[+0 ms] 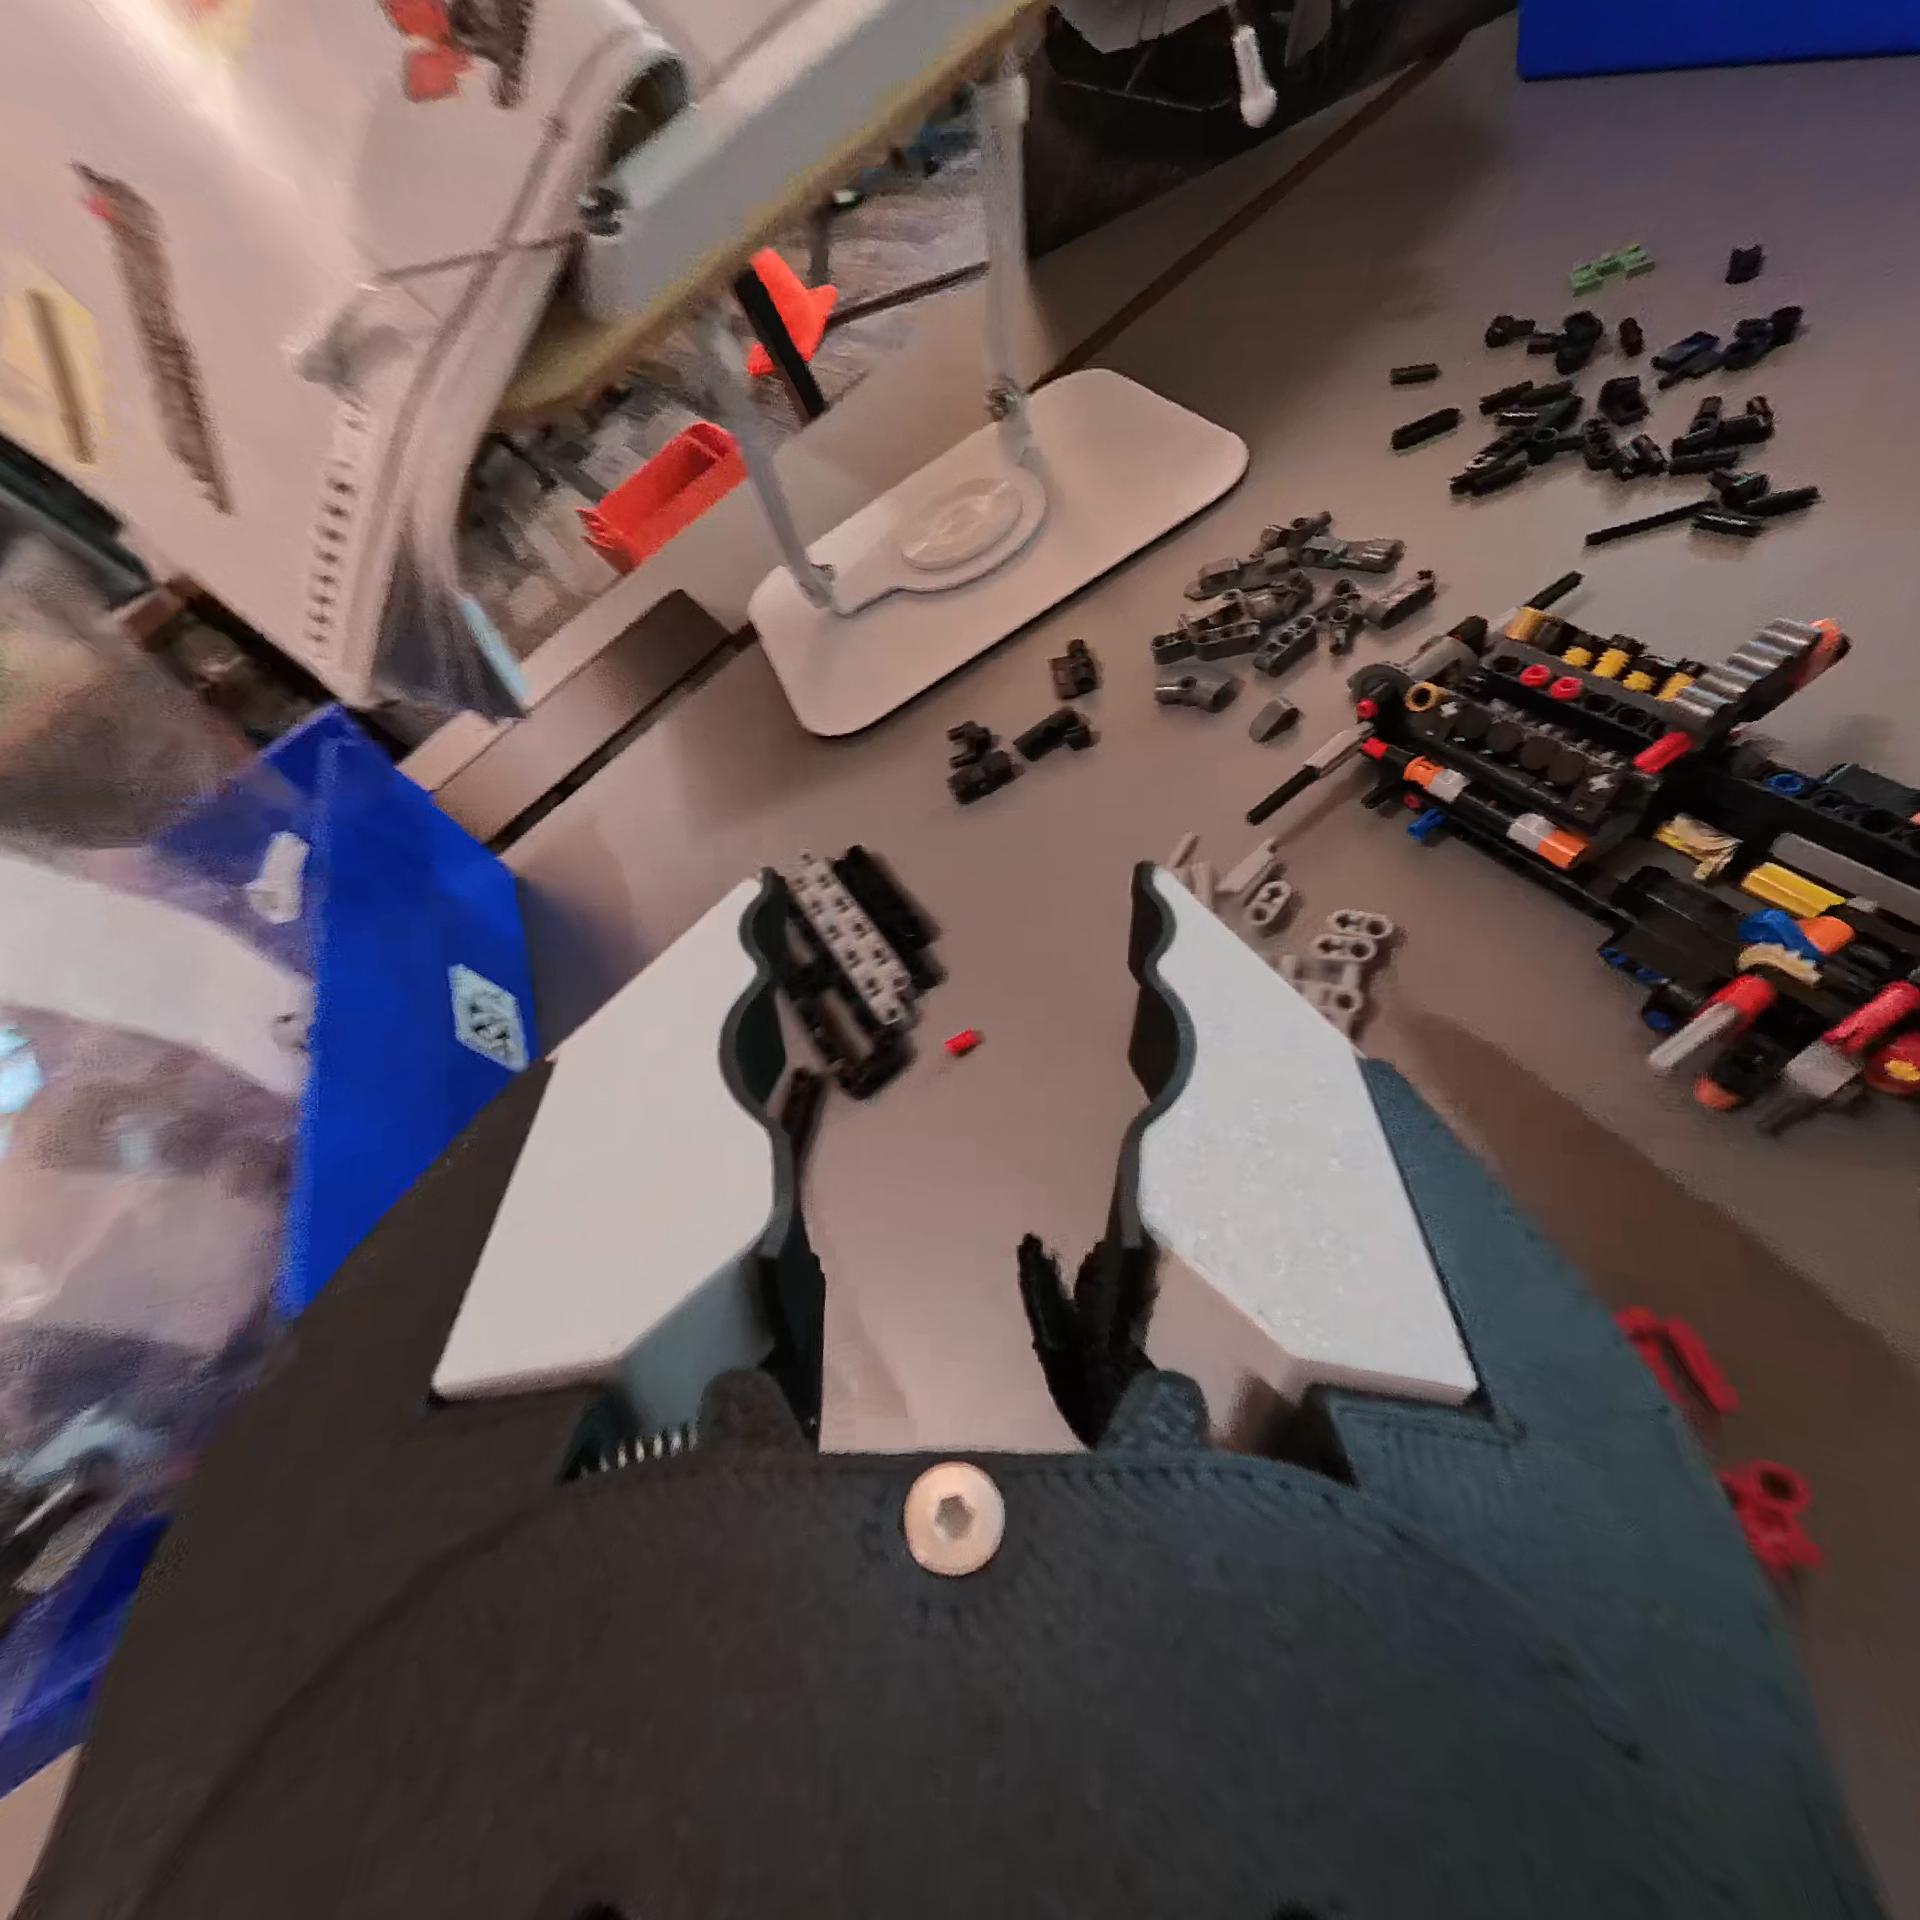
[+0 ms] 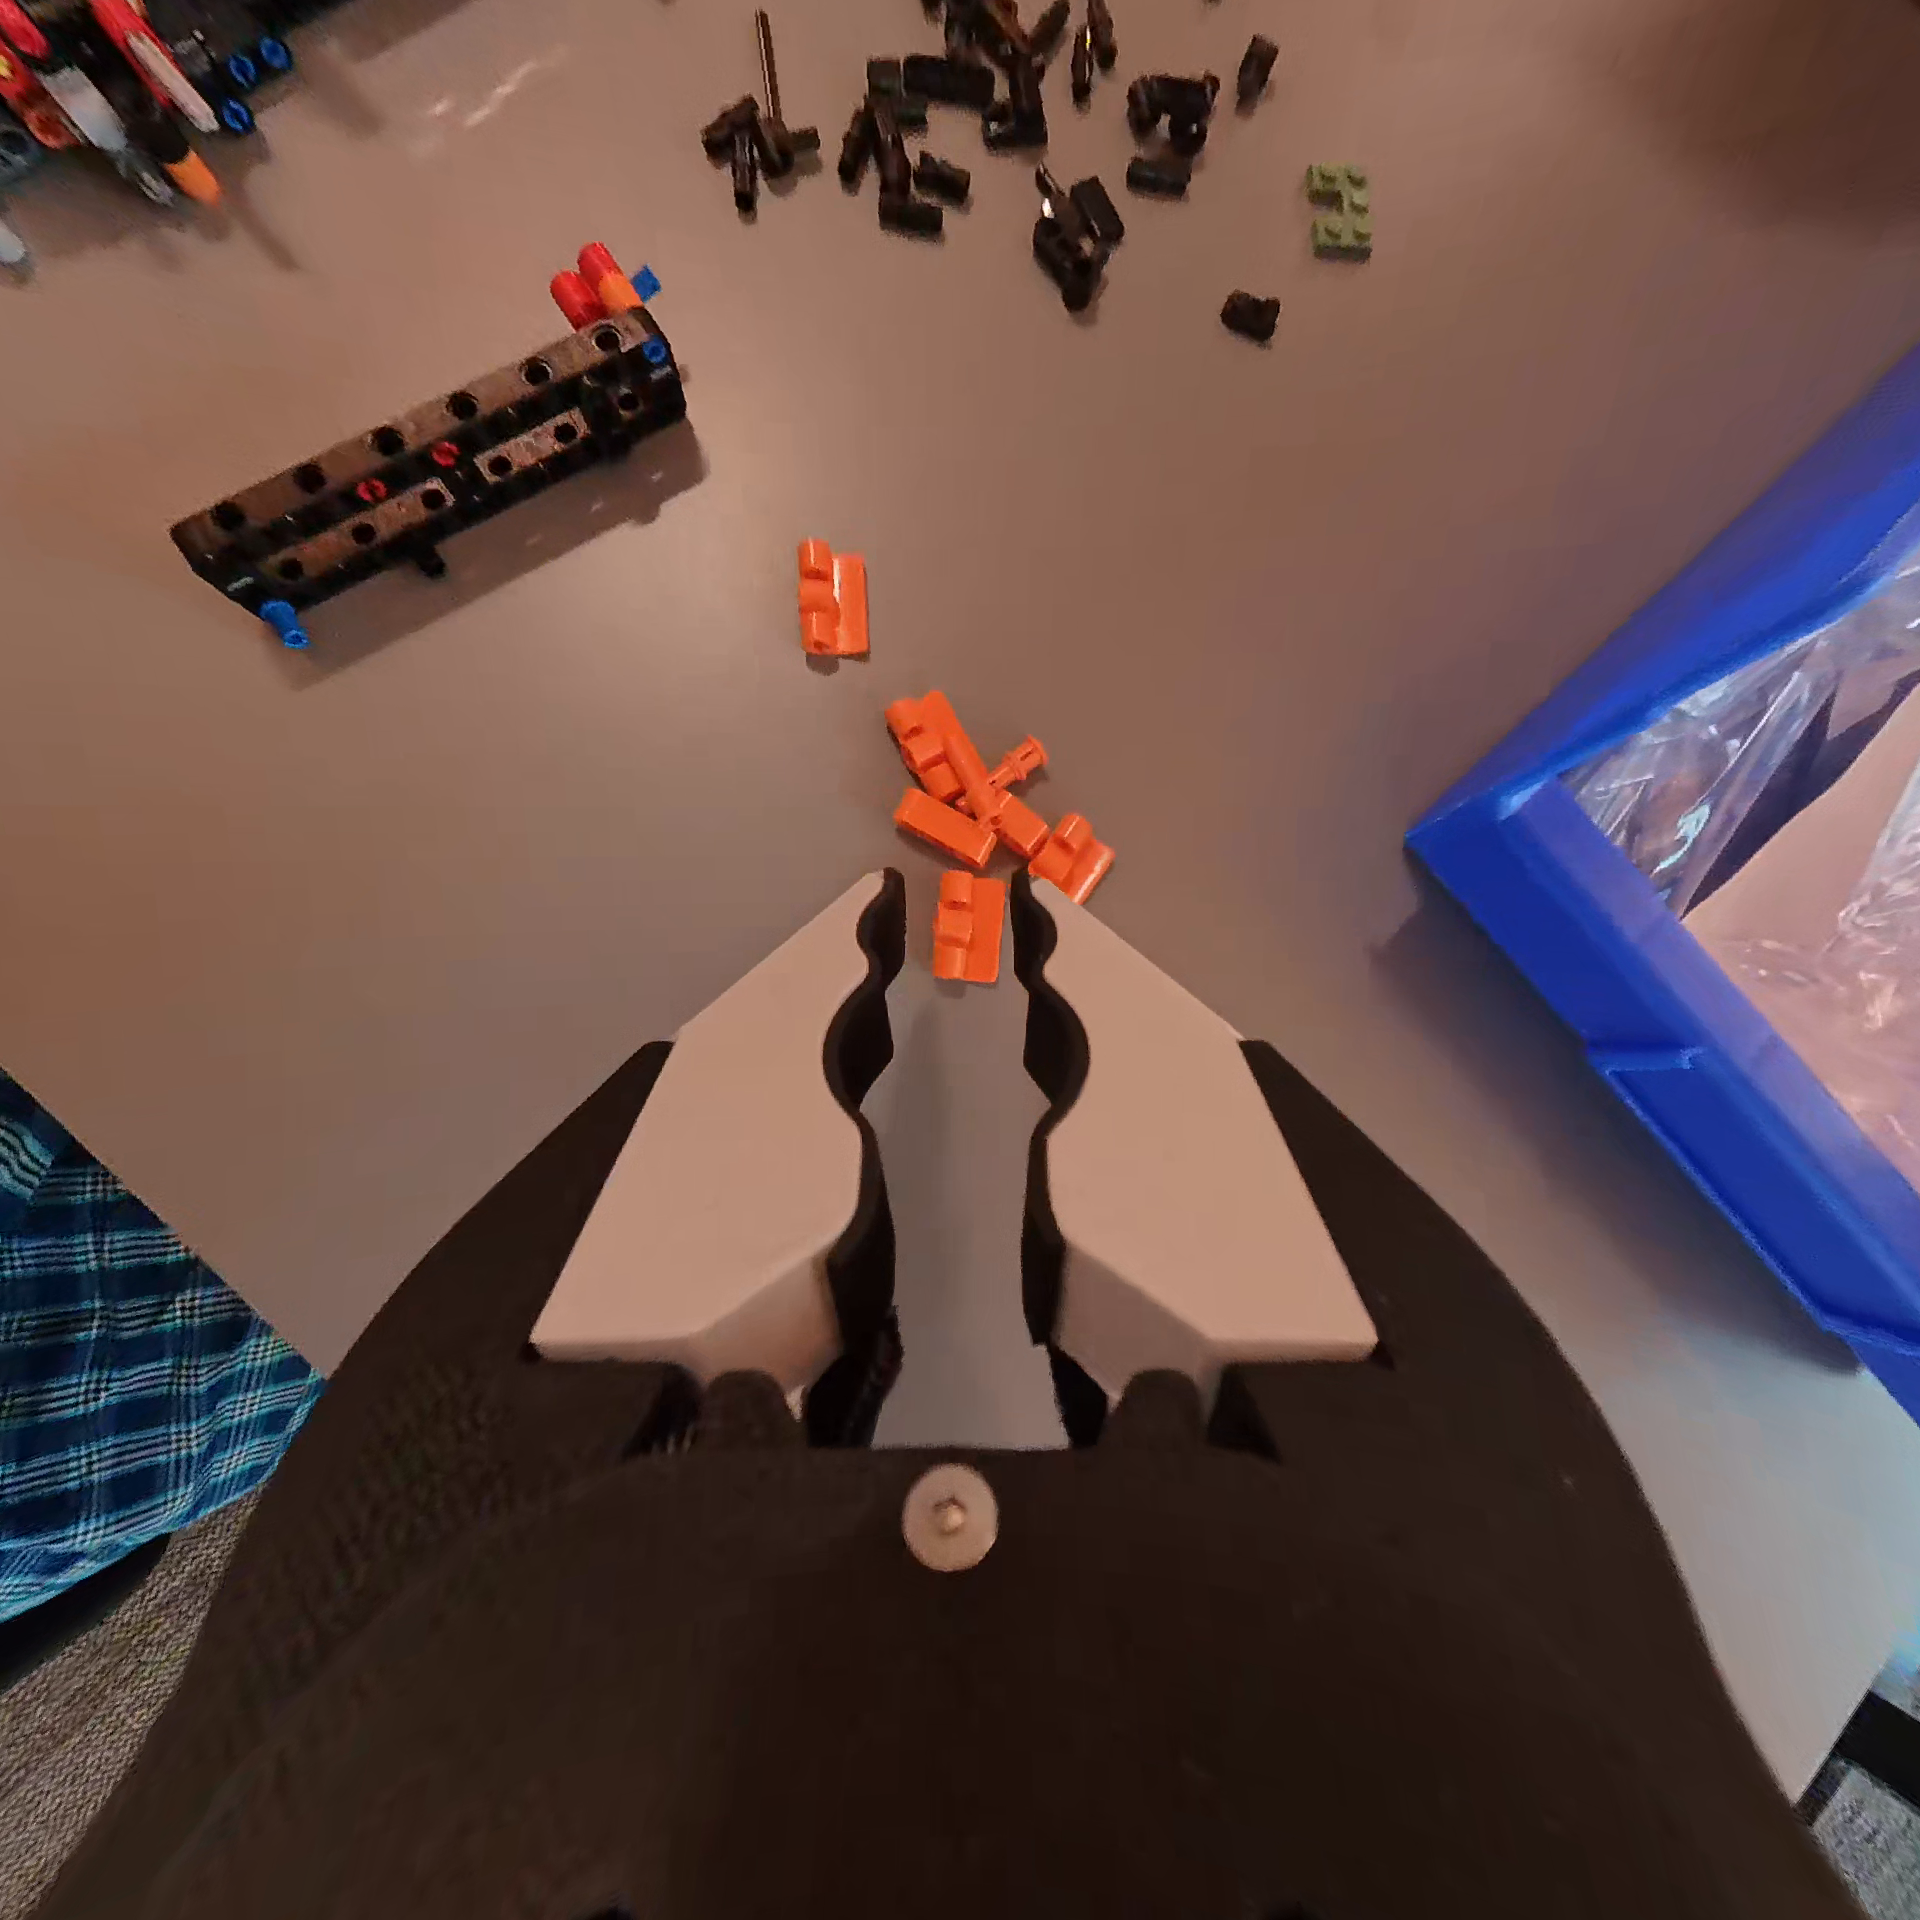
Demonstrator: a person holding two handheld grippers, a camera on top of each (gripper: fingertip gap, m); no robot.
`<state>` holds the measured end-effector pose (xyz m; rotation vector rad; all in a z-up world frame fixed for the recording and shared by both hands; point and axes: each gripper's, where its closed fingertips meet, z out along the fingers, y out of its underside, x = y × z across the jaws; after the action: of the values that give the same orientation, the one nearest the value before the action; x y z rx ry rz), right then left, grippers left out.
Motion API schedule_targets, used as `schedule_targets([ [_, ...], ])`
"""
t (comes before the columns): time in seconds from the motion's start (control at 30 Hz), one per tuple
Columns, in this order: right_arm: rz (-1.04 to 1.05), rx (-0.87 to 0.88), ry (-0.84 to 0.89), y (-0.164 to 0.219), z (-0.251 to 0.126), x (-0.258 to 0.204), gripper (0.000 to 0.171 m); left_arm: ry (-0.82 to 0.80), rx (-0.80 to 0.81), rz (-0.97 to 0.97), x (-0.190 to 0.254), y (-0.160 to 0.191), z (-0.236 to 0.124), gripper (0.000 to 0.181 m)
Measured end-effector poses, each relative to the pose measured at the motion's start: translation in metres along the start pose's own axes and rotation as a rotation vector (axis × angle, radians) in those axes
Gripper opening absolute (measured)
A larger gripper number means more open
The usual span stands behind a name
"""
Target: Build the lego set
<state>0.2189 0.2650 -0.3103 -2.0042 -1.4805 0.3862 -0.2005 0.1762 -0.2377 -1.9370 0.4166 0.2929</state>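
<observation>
Work surface: smooth grey-brown tabletop [image 2: 312, 831], matte, evenly lit, loose parts scattered across it.

Left gripper [image 1: 951, 904]: jaws wide apart, nothing between them. Just off the left fingertip lies a small black-and-grey studded brick sub-assembly [image 1: 852, 966], with a tiny red pin [image 1: 962, 1042] beside it. A cluster of light grey short beams [image 1: 1320, 951] sits by the right fingertip.

Further out in the left wrist view: a pile of dark grey connectors [image 1: 1288, 613], a spread of small black pins and connectors [image 1: 1621, 416], and the long, partly built black lego chassis with red, yellow and orange parts [image 1: 1662, 810] at the right edge. A white flat-based stand [image 1: 1101, 499] holds up a tilted board; the view behind it is blurred.

Right gripper [image 2: 956, 883]: jaws narrowly apart, straddling one small orange clip piece [image 2: 968, 925] lying on the tabletop; contact cannot be judged. A heap of similar orange pieces [image 2: 977, 790] lies just beyond. A black perforated beam block with blue and red pins [image 2: 436, 468] rests to the left.

A blue plastic bin with clear bags inside [image 2: 1621, 935] stands at the right. Plaid fabric [image 2: 114, 1351] shows at the table edge.
</observation>
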Motion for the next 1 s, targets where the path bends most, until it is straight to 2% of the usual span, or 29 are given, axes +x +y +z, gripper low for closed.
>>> schedule_targets([
  [0.13,-0.004,0.052,-0.034,-0.011,-0.003,-0.01,0.015,-0.098,-0.023,-0.018,-0.037,0.004,-0.042,0.064],
  [0.27,-0.018,0.111,-0.065,-0.027,-0.008,-0.019,0.013,-0.138,-0.089,-0.027,-0.058,0.023,-0.084,0.058],
  [0.5,-0.086,0.164,-0.086,-0.056,-0.012,-0.042,0.012,0.041,-0.151,0.006,-0.015,0.041,-0.118,0.046],
  [0.63,-0.12,0.188,-0.093,-0.067,-0.015,-0.054,0.01,-0.048,-0.222,0.05,-0.029,0.068,-0.142,0.033],
  [0.83,-0.145,0.218,-0.108,-0.08,-0.018,-0.068,0.006,-0.163,-0.249,-0.023,-0.068,0.102,-0.194,0.018],
  [1.0,-0.168,0.247,-0.123,-0.094,-0.017,-0.082,0.004,-0.141,-0.228,-0.02,-0.059,0.106,-0.205,0.002],
])
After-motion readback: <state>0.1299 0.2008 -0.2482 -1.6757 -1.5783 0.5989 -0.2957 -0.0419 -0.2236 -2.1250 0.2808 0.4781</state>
